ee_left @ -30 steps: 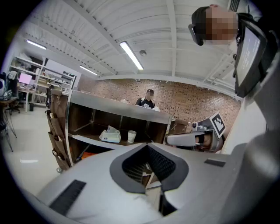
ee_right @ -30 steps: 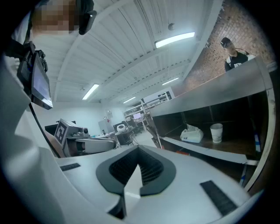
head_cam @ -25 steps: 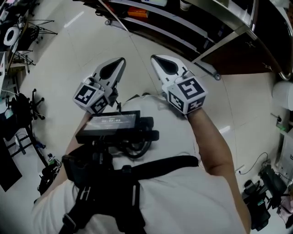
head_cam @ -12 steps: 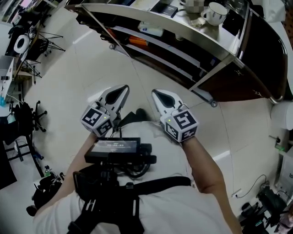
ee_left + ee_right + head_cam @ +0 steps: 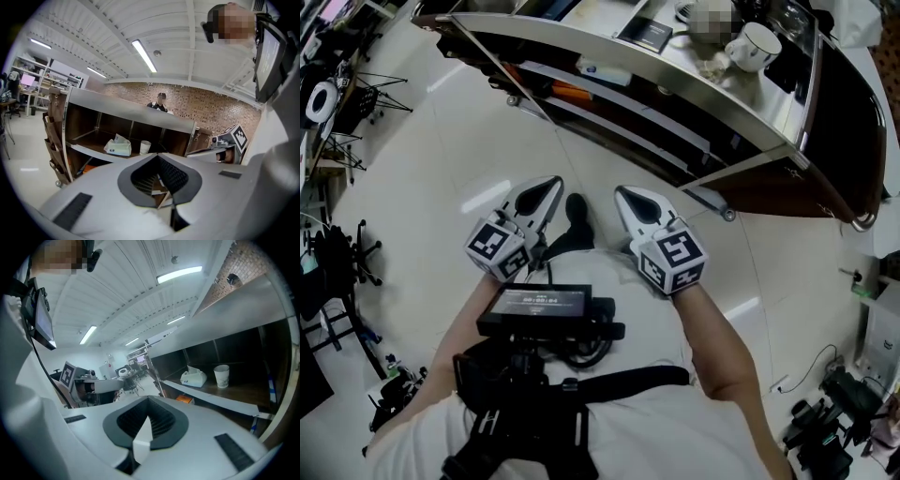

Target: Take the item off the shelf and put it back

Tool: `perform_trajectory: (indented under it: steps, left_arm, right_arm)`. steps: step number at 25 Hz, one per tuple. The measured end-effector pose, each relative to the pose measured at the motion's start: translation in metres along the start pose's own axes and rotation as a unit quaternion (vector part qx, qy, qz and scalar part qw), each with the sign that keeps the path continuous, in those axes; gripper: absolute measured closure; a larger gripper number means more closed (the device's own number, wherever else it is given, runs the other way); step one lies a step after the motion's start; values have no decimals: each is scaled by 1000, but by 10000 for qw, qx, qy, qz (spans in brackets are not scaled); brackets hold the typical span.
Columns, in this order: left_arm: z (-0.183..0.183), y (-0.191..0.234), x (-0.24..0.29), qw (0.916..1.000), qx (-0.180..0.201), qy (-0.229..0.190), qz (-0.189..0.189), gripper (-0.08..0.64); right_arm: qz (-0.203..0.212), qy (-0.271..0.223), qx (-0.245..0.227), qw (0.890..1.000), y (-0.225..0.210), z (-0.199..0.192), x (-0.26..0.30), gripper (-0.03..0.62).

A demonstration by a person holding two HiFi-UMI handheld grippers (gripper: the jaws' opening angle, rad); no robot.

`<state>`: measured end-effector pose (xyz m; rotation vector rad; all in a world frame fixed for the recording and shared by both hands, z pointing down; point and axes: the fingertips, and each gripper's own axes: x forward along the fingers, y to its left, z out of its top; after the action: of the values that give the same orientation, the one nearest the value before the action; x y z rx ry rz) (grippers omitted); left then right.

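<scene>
A metal-framed shelf with dark boards stands ahead of me. On its middle board a white tissue pack lies beside a white paper cup; the right gripper view also shows the pack and the cup. My left gripper and right gripper hover side by side over the floor, short of the shelf, both pointing at it. Both are shut, and nothing is between the jaws of the left gripper or the right gripper.
A white mug and a dark flat box sit on the shelf's top board. An orange item lies on a low board. Tripods and stands crowd the floor at left, cables and gear at lower right.
The shelf's top board with the mug has come into the head view. Both grippers sit lower in the picture and closer to the shelf front, still shut and empty.
</scene>
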<state>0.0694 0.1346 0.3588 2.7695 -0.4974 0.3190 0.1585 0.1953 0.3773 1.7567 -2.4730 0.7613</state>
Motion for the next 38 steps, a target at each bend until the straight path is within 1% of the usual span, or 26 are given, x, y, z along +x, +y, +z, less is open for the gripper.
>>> perform_trajectory:
  steps: [3, 5, 7, 10, 12, 14, 17, 19, 21, 25, 27, 30, 32, 34, 36, 38]
  left_arm:
    - [10, 23, 13, 9997, 49, 11, -223, 551]
    - [15, 40, 19, 9993, 65, 49, -355, 551]
    - [21, 59, 24, 9989, 79, 69, -465, 551]
    - [28, 88, 27, 9982, 63, 91, -591, 551]
    - [30, 108, 28, 9978, 69, 146, -643, 551]
    - [29, 128, 30, 9977, 162, 223, -621, 551]
    - [27, 152, 33, 9979, 140, 332, -529, 551]
    - [23, 165, 34, 9980, 122, 353, -510, 551]
    - [19, 173, 36, 9976, 149, 390, -550, 551]
    - [12, 175, 41, 9948, 297, 574, -781, 551]
    - [9, 177, 45, 9939, 377, 617, -832, 551]
    - [4, 181, 55, 9941, 350, 638, -810, 551]
    - [1, 181, 60, 9947, 260, 631, -768, 551]
    - [-4, 181, 65, 9950, 247, 642, -720, 551]
    - [-8, 185, 71, 9952, 314, 676, -628, 551]
    - [-10, 190, 78, 9954, 387, 710, -506, 551]
  right_arm:
    - [-189, 35, -80, 9998, -5, 15, 23, 584]
    - [-267, 93, -219, 9994, -4, 23, 42, 584]
    - [-343, 206, -578, 9975, -2, 29, 63, 584]
    - [-499, 417, -1228, 9903, 2, 33, 95, 584]
    - [-686, 552, -1453, 9855, -2, 33, 115, 584]
    - [-940, 762, -1660, 9787, -12, 29, 132, 584]
    - [-1333, 1070, -2051, 9637, -29, 24, 153, 583]
    - [-1515, 1186, -2347, 9528, -37, 25, 167, 584]
    - [-1611, 1297, -2625, 9425, -42, 25, 179, 583]
    - [-1694, 1499, -2968, 9277, -47, 23, 199, 583]
    - [-1744, 1640, -3187, 9171, -53, 20, 206, 583]
    - [-1886, 1901, -3495, 8979, -68, 17, 210, 583]
    - [-1981, 1976, -3684, 8866, -80, 20, 211, 583]
    - [-2064, 2010, -3925, 8735, -91, 23, 213, 583]
    - [-2148, 2094, -4224, 8554, -106, 26, 219, 583]
    - [-2221, 2189, -4552, 8340, -120, 30, 225, 583]
